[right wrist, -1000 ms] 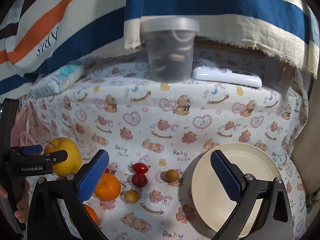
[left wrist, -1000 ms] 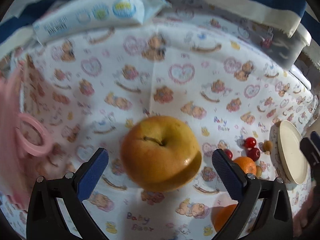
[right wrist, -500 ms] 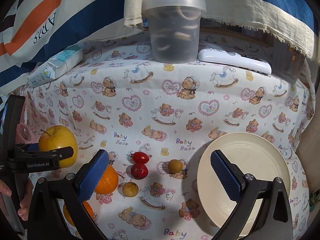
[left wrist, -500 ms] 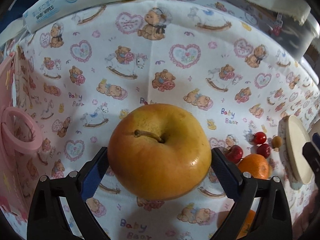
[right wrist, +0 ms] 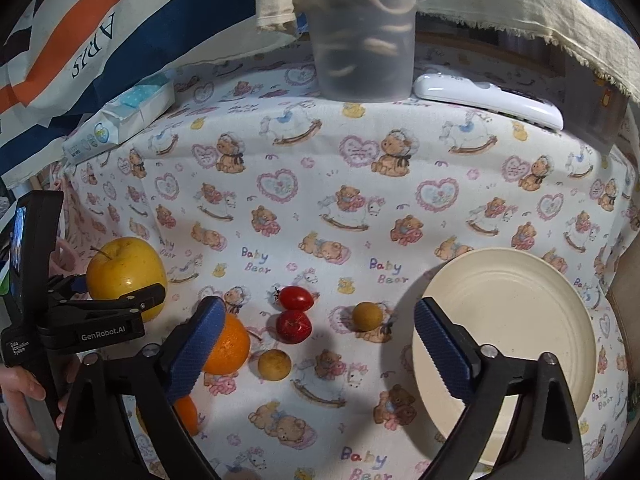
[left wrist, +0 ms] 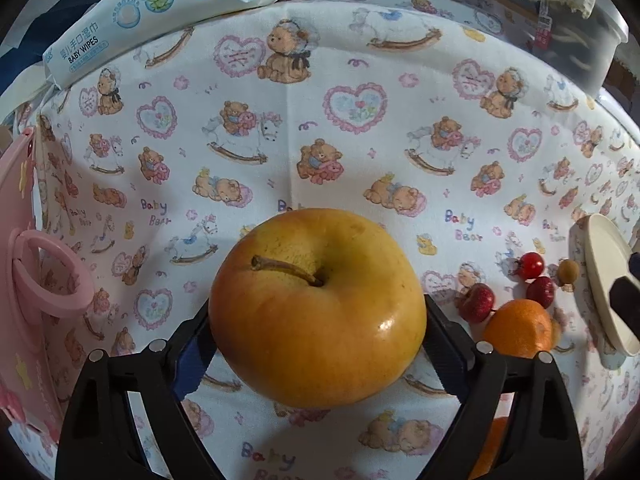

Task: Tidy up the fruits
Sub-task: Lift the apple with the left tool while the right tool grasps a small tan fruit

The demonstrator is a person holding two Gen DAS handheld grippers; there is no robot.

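Left hand-held gripper [left wrist: 318,344] has its blue pads against both flanks of the yellow apple [left wrist: 316,306], so clamped on it; stem points up-left; right wrist view shows the same apple [right wrist: 126,274] at the far left of the worktop [right wrist: 360,208] with the black fingers [right wrist: 132,300] around it; can't tell whether it sits on the cloth or hangs just above it.

Right hand-held gripper [right wrist: 316,338] is spread wide and holds nothing; it hovers over the loose fruit and the plate edge.

Fruit layout, right wrist view: orange [right wrist: 228,344] just right of the apple, partly behind the right gripper's left pad; second orange [right wrist: 186,414] nearer the camera, mostly hidden; cherry tomato [right wrist: 295,297] touching a small red fruit [right wrist: 293,326] below it; small tan round fruit [right wrist: 274,365] just right of the orange; another tan round fruit [right wrist: 367,316] between the red pair and the plate.

Cream plate [right wrist: 516,344] on the right, bare.

Back edge: lidded translucent tub [right wrist: 362,36], white remote [right wrist: 488,100] beside it, baby wipes pack [left wrist: 160,12] back left; pink ringed item [left wrist: 44,276] on the left edge; bear-print cloth [left wrist: 360,140] covers everything.
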